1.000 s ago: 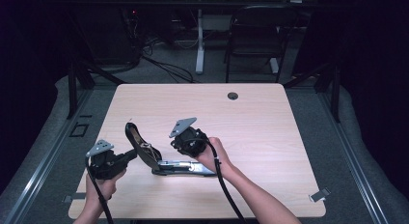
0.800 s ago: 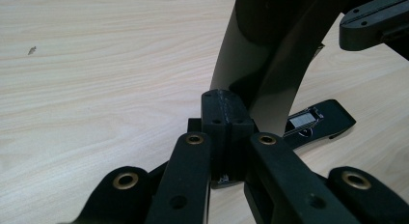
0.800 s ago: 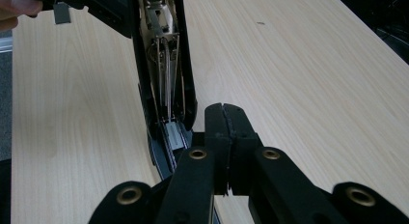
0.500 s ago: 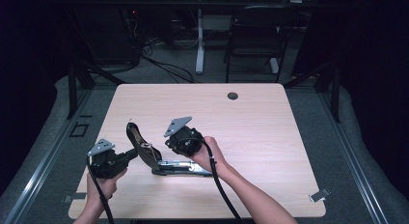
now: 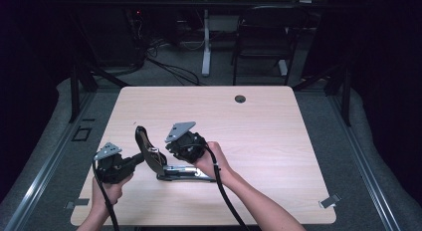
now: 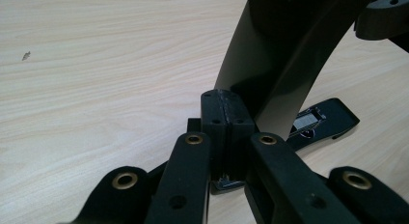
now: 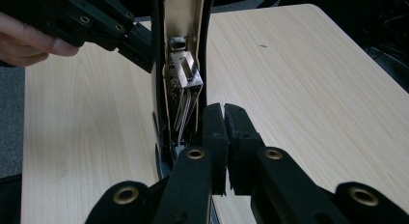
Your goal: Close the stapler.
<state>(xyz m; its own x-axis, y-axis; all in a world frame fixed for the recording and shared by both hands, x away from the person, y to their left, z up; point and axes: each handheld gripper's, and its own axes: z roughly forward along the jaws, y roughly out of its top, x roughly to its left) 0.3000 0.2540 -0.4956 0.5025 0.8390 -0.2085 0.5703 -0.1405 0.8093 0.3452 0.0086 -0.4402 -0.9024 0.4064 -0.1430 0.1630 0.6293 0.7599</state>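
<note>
Two grippers' closed fingers (image 6: 224, 119) beside opened stapler (image 5: 164, 159), staples (image 7: 182, 110) inside

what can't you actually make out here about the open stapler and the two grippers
- High view: the fingers of the left gripper and right gripper are too small, and partly hidden by the gripper bodies, to tell whether they pinch the stapler.
- Left gripper view: the stapler's raised arm is cut off by the top edge.
- Right gripper view: the stapler's base is hidden behind that gripper's own fingers.
</note>
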